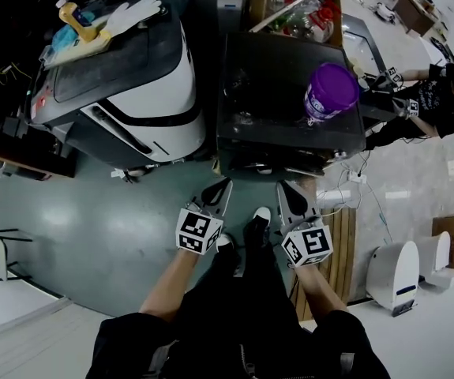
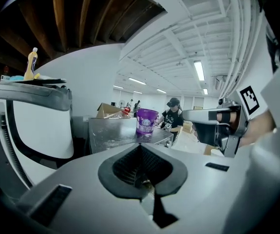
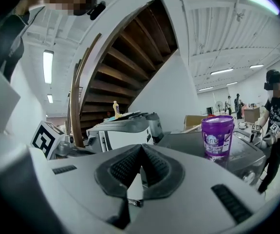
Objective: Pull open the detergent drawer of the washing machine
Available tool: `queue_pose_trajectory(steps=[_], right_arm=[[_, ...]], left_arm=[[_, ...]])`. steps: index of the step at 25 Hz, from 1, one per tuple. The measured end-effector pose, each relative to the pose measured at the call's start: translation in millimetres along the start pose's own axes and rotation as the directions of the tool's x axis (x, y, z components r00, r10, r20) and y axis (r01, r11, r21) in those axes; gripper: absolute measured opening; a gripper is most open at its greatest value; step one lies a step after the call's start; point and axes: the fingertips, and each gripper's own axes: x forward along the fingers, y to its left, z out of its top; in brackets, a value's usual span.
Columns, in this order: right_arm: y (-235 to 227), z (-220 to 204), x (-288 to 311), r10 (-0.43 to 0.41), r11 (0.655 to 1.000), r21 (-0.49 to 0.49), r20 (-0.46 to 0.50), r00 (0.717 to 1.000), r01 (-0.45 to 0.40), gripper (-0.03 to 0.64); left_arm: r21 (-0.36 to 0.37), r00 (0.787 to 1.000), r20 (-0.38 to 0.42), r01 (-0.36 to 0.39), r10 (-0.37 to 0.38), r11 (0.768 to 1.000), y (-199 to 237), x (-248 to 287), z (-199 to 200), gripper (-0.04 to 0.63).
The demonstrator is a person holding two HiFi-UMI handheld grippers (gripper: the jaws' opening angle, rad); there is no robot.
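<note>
Left gripper (image 1: 215,192) and right gripper (image 1: 293,197), both clenched on nothing, hang short of the washing machine (image 1: 274,69).
Its detergent drawer I cannot pick out, probably on the machine's near face; likely light, stiff plastic on a slide: hook its front lip, pull straight.

Purple lidded tub (image 1: 331,91), upright; open cardboard box (image 1: 294,6) of bottles behind it; yellow bottle (image 1: 76,18) near white glove (image 1: 136,13), upper left; person in black (image 1: 440,101), right edge; white units (image 1: 392,275), lower right floor.
</note>
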Motion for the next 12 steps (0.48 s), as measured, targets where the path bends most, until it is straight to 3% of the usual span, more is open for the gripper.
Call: queue_pose_trajectory(steps=[4,7,12], right_arm=[[-0.9,-28.7,7.6,0.020,0.999,0.034,-0.049,0.999,-0.019,0.006],[2.3,-46.5,12.4,0.034,0.998,0.062,-0.078,0.996,-0.030,0.006],[6.5,-57.8,16.0,0.052,0.996,0.074,-0.101,0.994,-0.044,0.006]], left_arm=[[-0.028,0.999,-0.049,-0.017,0.015,0.999,-0.6,7.0,-28.7,0.020],[-0.088,0.998,-0.064,0.013,-0.019,0.996,-3.9,13.3,-45.8,0.020],[-0.236,0.997,-0.006,0.070,-0.074,0.969,-7.6,27.9,-58.6,0.021]])
